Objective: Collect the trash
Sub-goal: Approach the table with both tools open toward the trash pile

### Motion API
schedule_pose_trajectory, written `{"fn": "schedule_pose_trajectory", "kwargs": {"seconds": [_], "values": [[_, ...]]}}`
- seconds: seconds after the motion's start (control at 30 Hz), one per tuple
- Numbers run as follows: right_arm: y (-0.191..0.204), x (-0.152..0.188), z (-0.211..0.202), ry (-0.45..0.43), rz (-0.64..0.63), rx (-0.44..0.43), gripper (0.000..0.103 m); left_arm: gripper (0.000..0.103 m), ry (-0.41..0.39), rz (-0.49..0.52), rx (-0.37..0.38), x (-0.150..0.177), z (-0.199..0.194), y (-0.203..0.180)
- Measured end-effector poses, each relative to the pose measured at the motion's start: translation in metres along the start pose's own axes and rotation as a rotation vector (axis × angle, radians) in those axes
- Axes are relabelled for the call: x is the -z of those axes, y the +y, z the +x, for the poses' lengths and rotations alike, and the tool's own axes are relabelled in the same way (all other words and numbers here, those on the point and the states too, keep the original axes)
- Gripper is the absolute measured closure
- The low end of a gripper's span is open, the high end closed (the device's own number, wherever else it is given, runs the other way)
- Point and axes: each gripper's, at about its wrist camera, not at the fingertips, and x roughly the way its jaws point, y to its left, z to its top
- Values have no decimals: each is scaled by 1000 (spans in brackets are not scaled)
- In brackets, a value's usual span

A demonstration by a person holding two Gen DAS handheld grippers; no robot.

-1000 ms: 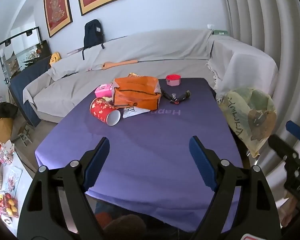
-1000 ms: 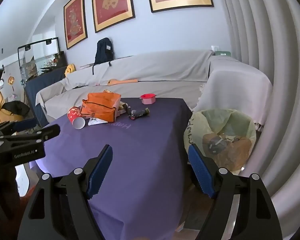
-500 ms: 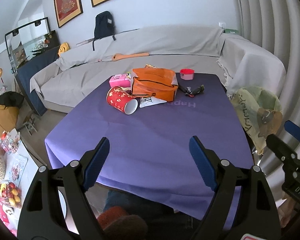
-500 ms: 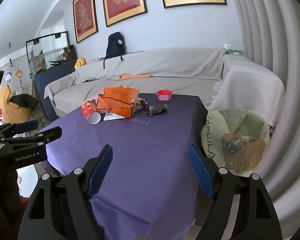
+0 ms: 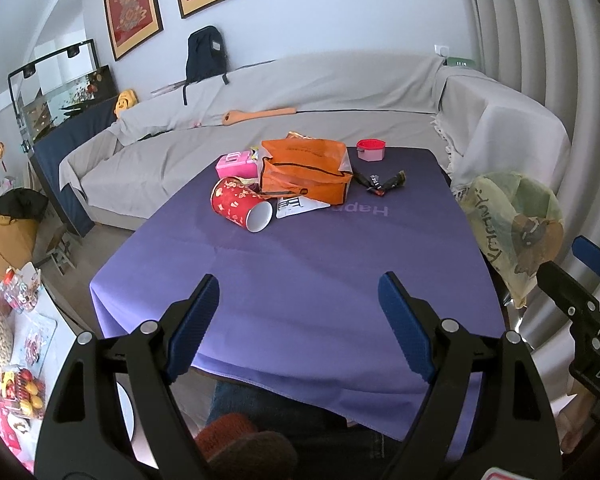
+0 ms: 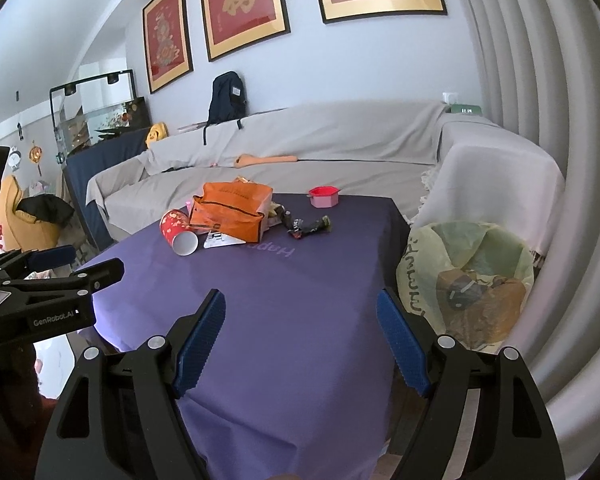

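Above purple tablecloth [image 5: 300, 272], both hand-held grippers (jaws apart) hover level.

Upside-down white lettering "Happ" on the purple cloth covering the counter [image 6: 268, 300]. "GenRobot.AI" printed on the black left tool [image 6: 56, 280]; "DAS" on the black right tool [image 5: 592, 280].

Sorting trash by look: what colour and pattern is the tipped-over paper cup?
Red with a gold pattern, white inside: paper cup, clearest in the left wrist view.
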Motion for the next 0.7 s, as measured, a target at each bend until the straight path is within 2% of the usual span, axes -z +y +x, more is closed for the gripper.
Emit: {"fn": "schedule_pose_trajectory", "kwargs": {"seconds": [0.7], "values": [[-6, -1, -5, -5, 13, 5, 29, 25, 17, 5, 2, -2, 4, -6]]}}
